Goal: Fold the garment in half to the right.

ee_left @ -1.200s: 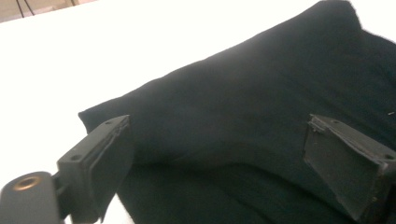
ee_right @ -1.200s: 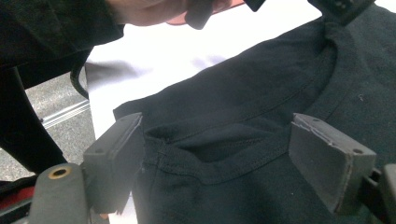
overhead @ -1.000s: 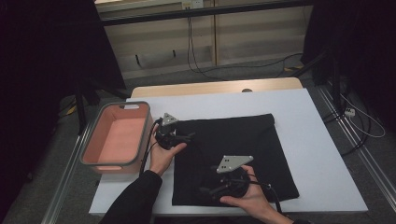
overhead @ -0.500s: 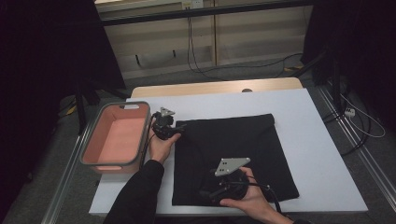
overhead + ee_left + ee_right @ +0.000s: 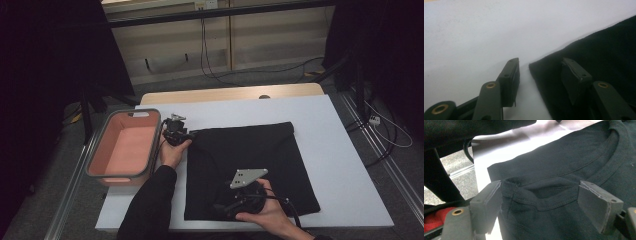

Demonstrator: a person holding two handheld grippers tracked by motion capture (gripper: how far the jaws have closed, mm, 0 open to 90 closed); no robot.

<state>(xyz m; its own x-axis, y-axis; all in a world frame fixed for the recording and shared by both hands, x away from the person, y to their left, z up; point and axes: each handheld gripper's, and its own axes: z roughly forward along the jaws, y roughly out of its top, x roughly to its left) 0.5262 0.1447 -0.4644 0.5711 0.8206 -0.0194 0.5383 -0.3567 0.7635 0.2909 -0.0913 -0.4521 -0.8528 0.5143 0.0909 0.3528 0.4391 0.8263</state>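
A black shirt [image 5: 250, 155] lies folded flat on the white table [image 5: 340, 150]. My left gripper [image 5: 189, 134] sits at the shirt's far left corner. In the left gripper view its jaws [image 5: 540, 62] straddle the cloth's edge [image 5: 604, 50], one on bare table and one over the fabric. They have just been closing, and a gap still shows at both pads. My right gripper [image 5: 220, 207] rests on the shirt's near left part. In the right gripper view it [image 5: 540, 188] is shut on a raised fold near the collar [image 5: 574, 152], which spans from pad to pad.
A salmon-pink bin [image 5: 95, 160] with a grey rim stands at the table's left edge, close to my left hand. Cables trail on the floor beyond the table and at its right side.
My left gripper has moved away from me and slightly left, from over the shirt to its far left corner. The right gripper has stayed where it was.
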